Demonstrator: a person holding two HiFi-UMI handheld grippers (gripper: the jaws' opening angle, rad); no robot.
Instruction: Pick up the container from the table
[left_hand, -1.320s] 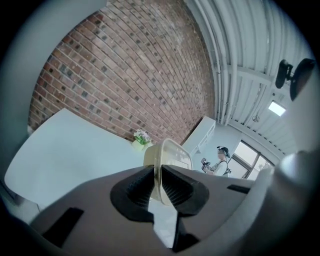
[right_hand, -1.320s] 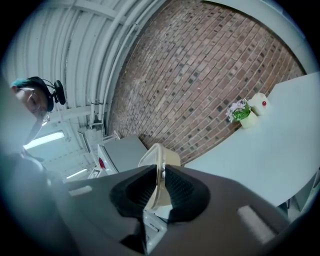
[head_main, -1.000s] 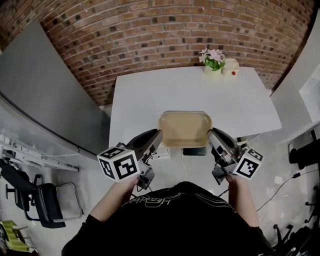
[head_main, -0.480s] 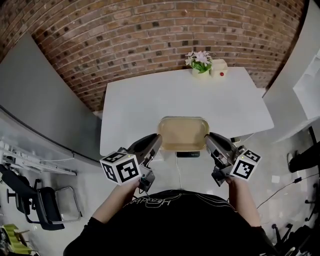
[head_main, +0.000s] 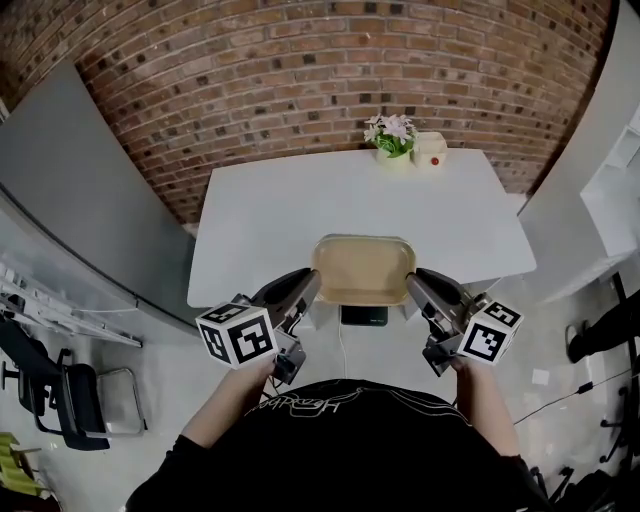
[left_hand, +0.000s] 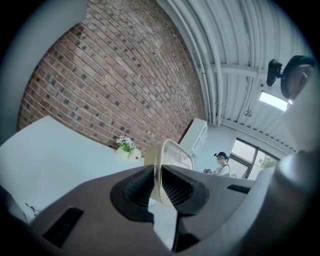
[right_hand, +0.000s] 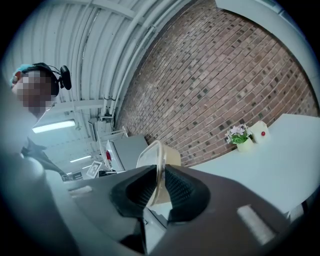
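Observation:
A tan rectangular container (head_main: 362, 268) with a clear rim hangs at the near edge of the white table (head_main: 280, 210), held from both sides. My left gripper (head_main: 311, 278) is shut on its left rim, and my right gripper (head_main: 411, 280) is shut on its right rim. In the left gripper view the container (left_hand: 172, 156) rim runs between the ribbed pads (left_hand: 141, 186). In the right gripper view the container (right_hand: 161, 159) rim is pinched the same way between the pads (right_hand: 176, 188).
A small flower pot (head_main: 390, 137) and a white box with a red dot (head_main: 430, 150) stand at the table's far edge. A brick wall rises behind. A dark flat object (head_main: 362, 316) lies on the floor below the container. Chairs (head_main: 60, 400) stand at the left.
Both grippers and the container have drawn back from the table toward the person; the container now overhangs the near edge. The grips have not changed.

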